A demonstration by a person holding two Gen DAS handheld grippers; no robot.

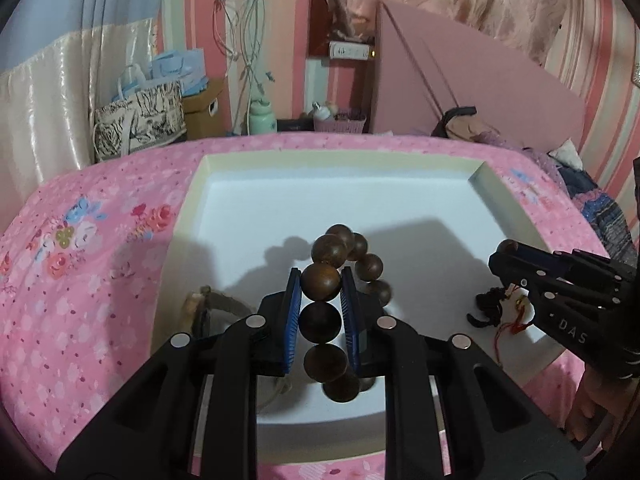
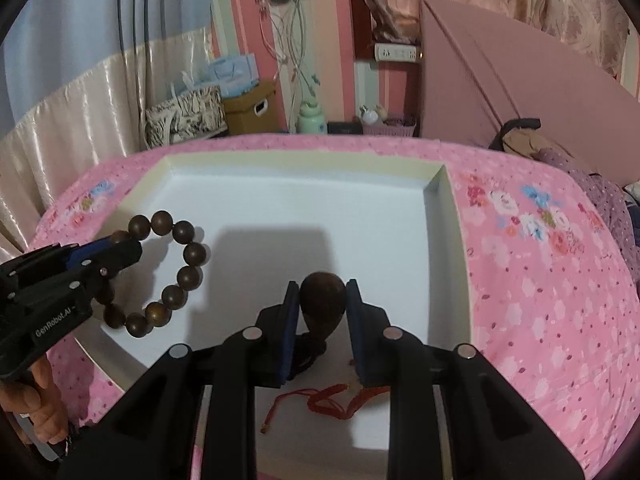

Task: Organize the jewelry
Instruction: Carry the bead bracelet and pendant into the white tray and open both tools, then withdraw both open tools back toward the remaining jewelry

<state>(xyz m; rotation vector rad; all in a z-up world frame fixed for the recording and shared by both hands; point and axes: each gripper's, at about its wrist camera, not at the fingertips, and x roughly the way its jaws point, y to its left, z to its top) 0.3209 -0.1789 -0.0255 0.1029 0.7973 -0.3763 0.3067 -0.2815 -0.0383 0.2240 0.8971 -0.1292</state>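
Observation:
A white shallow box (image 1: 248, 208) lies on the pink floral bedspread; it also shows in the right wrist view (image 2: 452, 216). My left gripper (image 1: 320, 280) is shut on a brown wooden bead bracelet (image 1: 320, 316) and holds it above the box's left part; the bracelet hangs as a ring in the right wrist view (image 2: 188, 276). My right gripper (image 2: 322, 292) is shut on a dark wooden gourd-shaped pendant (image 2: 322, 300) with a black cord, above the box's near right part. A red cord bracelet (image 2: 336, 396) lies in the box beneath it.
A grey-beige band (image 1: 224, 304) lies at the box's near left edge. A pink headboard (image 1: 480, 80) and clothes stand at the right. Bags, a cardboard box and a green bottle (image 1: 262, 118) stand beyond the bed.

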